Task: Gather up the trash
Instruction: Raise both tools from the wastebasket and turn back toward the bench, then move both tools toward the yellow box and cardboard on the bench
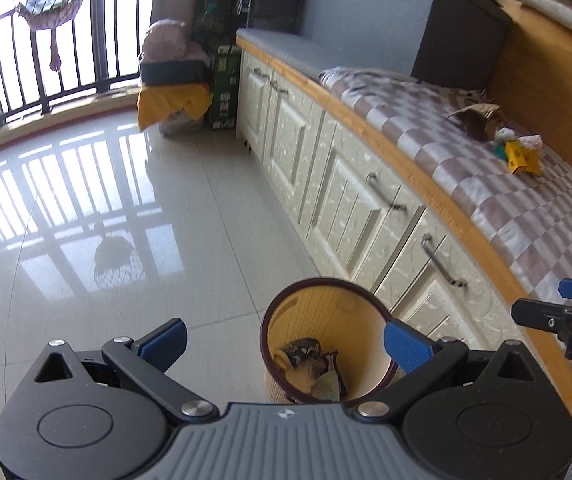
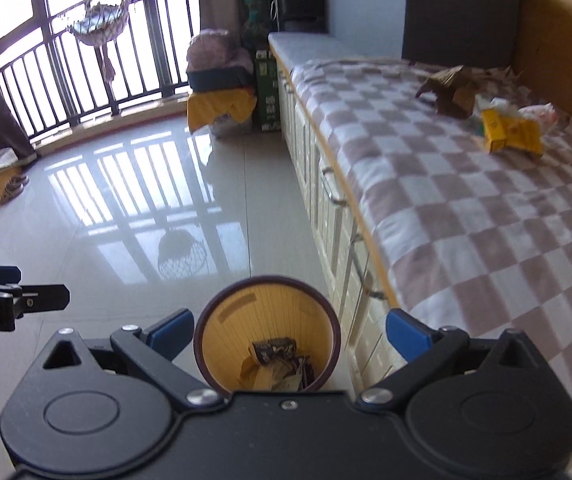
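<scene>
Both tongs, left (image 1: 286,344) and right (image 2: 288,334), hang apart and empty over the wastebasket (image 2: 206,332); next, I'd judge, reach ahead-right for the yellow carton (image 2: 510,134) on the bed (image 2: 466,220).

Daylight is pouring in through the window (image 2: 86,12) I'm facing — it's blowing out to pure white behind the railing (image 2: 98,76). The tiled floor (image 1: 126,208) is glaring, mirroring the bars in a bright patch. I'm seeing fisheye bending at the edges — the cabinets (image 1: 326,184) are curving. The checked blanket (image 2: 466,208) is smearing with slight motion blur, and corners are going dark.
</scene>
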A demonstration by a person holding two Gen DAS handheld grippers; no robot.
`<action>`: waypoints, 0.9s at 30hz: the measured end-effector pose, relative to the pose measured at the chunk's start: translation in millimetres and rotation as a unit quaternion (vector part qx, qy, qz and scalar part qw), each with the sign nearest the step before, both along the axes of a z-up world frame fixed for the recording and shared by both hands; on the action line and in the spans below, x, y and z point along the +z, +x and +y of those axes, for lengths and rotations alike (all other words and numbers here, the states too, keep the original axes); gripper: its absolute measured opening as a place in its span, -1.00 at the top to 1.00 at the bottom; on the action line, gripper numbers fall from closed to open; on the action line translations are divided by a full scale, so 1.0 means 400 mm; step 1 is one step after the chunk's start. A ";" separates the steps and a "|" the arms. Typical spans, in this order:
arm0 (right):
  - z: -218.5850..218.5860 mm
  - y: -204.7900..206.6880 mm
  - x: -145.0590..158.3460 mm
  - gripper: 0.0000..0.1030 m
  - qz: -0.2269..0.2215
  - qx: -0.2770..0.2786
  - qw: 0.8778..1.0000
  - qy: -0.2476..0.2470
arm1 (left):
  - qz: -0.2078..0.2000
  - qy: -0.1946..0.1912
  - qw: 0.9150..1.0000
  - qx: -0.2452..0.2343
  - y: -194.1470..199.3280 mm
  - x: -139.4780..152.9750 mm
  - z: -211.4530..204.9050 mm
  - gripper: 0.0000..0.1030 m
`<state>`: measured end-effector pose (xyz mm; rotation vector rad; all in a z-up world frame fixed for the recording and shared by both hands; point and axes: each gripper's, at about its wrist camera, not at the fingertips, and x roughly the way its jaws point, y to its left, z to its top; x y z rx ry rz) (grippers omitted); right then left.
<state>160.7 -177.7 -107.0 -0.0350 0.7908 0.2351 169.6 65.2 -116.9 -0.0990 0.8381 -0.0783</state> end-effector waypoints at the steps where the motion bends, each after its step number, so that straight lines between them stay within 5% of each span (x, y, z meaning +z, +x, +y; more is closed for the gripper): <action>1: -0.011 -0.005 0.013 -1.00 -0.007 -0.002 1.000 0.004 | -0.006 0.000 1.000 -0.003 0.002 0.009 -0.009 -1.00; 15: -0.215 -0.032 0.142 -1.00 -0.107 -0.078 0.991 -0.004 | -0.079 0.002 0.994 -0.076 0.035 0.113 -0.226 -1.00; 27: -0.451 -0.040 0.164 -1.00 -0.130 -0.147 0.980 0.021 | -0.129 -0.020 0.980 -0.150 0.138 0.149 -0.507 -1.00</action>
